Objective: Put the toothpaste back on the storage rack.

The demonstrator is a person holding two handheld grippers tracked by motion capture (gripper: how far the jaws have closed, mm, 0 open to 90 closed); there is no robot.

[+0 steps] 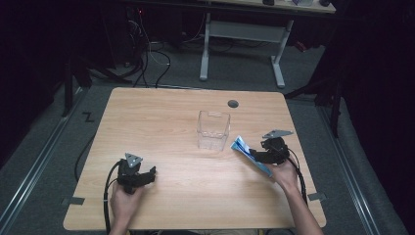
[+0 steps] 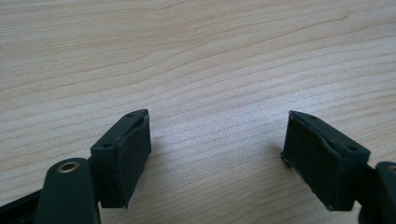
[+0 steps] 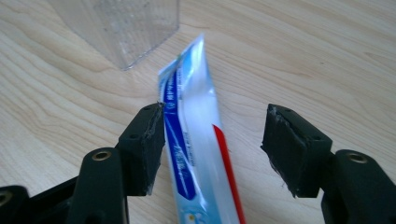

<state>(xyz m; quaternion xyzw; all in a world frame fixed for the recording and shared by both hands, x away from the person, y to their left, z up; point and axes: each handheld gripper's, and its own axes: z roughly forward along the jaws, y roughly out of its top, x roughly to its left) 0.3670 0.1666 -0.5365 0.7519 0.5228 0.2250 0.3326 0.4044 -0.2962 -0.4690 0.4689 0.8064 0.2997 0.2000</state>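
Observation:
A white and blue toothpaste tube (image 1: 243, 146) with a red stripe lies on the wooden table (image 1: 161, 112), just right of a clear plastic container (image 1: 213, 129). My right gripper (image 1: 257, 155) straddles the tube. In the right gripper view the tube (image 3: 191, 93) runs between the jaws, right against the left pad (image 3: 152, 140), with a wide gap to the right pad, so the right gripper (image 3: 215, 119) is open. The container (image 3: 121, 28) stands beyond the tube's far end. My left gripper (image 1: 147, 175) rests near the front left of the table, open, with bare wood between its pads (image 2: 217, 126).
A round grey cable port (image 1: 233, 104) sits near the table's far edge. Beyond the table stand a white desk frame (image 1: 242, 34) and loose cables (image 1: 151, 58) on a grey floor. Bare wood spans the table between the two grippers.

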